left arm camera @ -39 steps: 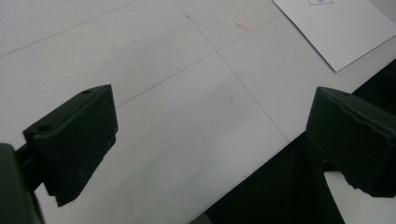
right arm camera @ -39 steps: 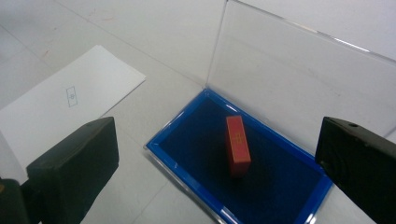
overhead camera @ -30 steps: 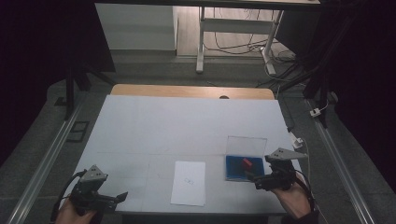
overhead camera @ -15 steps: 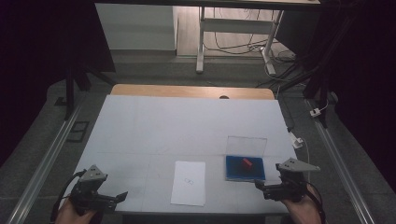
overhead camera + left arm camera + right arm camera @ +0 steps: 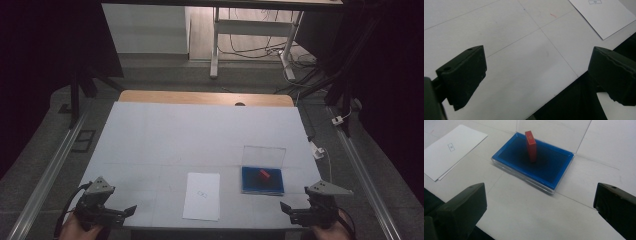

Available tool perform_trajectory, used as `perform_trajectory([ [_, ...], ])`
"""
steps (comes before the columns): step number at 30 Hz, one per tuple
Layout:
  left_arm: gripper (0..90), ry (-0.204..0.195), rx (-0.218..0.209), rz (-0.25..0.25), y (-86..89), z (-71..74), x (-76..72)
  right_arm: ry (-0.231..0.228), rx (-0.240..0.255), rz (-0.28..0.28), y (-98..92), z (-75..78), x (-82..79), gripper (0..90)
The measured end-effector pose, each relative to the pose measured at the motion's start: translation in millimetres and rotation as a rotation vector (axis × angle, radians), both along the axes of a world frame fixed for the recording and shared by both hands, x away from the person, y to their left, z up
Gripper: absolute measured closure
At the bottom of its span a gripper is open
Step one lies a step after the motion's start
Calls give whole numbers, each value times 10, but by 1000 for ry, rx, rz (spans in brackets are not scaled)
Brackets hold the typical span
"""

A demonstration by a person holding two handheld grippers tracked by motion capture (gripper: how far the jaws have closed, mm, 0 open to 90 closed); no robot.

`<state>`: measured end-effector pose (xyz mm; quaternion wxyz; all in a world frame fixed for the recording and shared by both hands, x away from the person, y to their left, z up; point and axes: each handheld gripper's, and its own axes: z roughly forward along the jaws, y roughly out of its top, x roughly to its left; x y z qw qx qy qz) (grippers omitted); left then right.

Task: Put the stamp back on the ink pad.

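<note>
Red block (image 5: 531, 145), upright in the blue tray (image 5: 511, 161) right of the paper (image 5: 202, 196): judged light, rigid, best gripped across its flat faces; both grippers (image 5: 125, 212) (image 5: 286, 210) held wide, empty.

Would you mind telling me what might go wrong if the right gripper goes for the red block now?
The red block stands upright on end in the blue tray, so a jaw brushing it may topple it. The clear lid stands open right behind it and could be knocked. The light tray may slide.
</note>
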<state>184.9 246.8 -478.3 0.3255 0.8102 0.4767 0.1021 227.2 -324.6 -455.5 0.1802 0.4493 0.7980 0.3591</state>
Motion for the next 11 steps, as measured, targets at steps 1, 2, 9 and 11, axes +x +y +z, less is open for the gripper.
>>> perform_trajectory([
  [1, 25, 0, 0, 1, 1, 0, -2, 6, 1, -2, -3, -1, -8, 0],
  [2, 25, -1, -1, 1, 2, 0, -3, 14, 0, -3, -7, -2, -16, 0],
  [9, 25, -2, 1, -1, -1, -1, -4, 41, -9, -12, -15, -14, -28, 0],
  [11, 25, 0, 3, 1, -5, 1, 3, 48, -9, -11, -18, -20, -20, 0],
])
